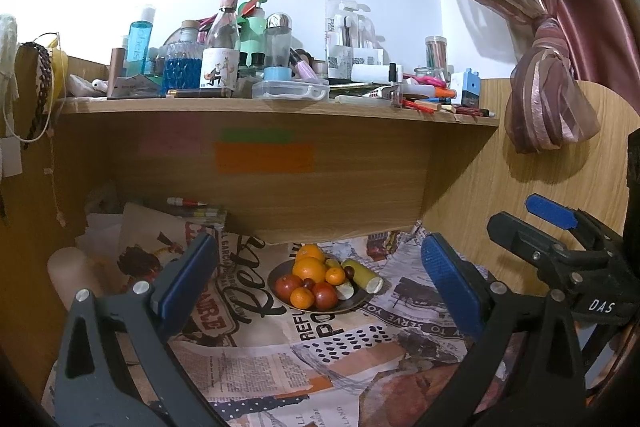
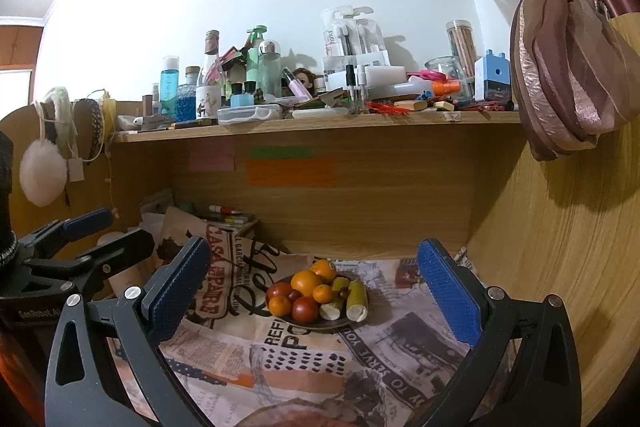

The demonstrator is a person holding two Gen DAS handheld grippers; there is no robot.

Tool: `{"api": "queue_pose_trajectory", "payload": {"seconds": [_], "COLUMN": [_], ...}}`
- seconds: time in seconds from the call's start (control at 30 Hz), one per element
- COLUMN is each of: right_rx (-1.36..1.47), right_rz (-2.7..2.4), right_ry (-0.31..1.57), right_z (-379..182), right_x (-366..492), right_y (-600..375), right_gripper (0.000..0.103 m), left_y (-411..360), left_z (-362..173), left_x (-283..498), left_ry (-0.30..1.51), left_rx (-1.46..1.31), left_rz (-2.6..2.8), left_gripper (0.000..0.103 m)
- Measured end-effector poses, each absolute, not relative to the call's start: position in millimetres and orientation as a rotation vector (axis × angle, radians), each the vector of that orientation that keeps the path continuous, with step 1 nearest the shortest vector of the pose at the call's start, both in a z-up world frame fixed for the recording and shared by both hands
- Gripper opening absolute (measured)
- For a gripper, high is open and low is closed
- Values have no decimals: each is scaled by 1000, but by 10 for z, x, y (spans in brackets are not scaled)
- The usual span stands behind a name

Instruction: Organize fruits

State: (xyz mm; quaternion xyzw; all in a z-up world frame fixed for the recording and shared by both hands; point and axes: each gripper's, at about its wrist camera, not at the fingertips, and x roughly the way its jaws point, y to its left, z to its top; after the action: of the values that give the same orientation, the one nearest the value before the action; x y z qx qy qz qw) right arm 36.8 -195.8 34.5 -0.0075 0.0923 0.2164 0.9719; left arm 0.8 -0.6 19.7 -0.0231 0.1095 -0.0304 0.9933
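Observation:
A dark plate [image 1: 276, 273] on a newspaper-print cloth holds a pile of fruit: oranges [image 1: 309, 269], small tangerines [image 1: 302, 297], red fruits [image 1: 325, 295] and cut yellow-green pieces [image 1: 362, 275]. The plate [image 2: 296, 323] with its oranges [image 2: 306, 282] also shows in the right wrist view. My left gripper [image 1: 320, 283] is open and empty, held back from the plate. My right gripper [image 2: 316, 297] is open and empty, also short of the plate. The right gripper [image 1: 532, 223] shows at the right in the left wrist view; the left gripper [image 2: 96, 233] shows at the left in the right wrist view.
A wooden shelf [image 1: 280, 109] overhangs the desk, crowded with bottles [image 1: 222, 47], boxes and pens. Coloured sticky notes [image 1: 264, 157] are on the back panel. A knotted curtain [image 1: 548, 87] hangs at the right. Papers and markers [image 1: 186, 203] lie at the back left. Wooden wall at right [image 2: 560, 247].

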Motion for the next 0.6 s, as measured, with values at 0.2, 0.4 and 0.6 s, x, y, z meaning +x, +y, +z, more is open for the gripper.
{"api": "queue_pose_trajectory", "payload": {"seconds": [0.2,0.4,0.6], "right_rx": [-7,-9,-8], "right_rz": [438,434,435], "right_ry": [184,188,192], "right_z": [356,346,337], "right_x": [357,349,358], "right_y": [-1940,-1905,-1889], "right_gripper": [103,103,103], "left_y": [-31,-37,-13], "left_z": [190,193,185], "left_x": [-18,-37,-31], "left_ry": [212,208,215], "left_rx": [-47,-47,-57], "left_rz": [-69,-67,-64], "left_gripper": [103,103,103]}}
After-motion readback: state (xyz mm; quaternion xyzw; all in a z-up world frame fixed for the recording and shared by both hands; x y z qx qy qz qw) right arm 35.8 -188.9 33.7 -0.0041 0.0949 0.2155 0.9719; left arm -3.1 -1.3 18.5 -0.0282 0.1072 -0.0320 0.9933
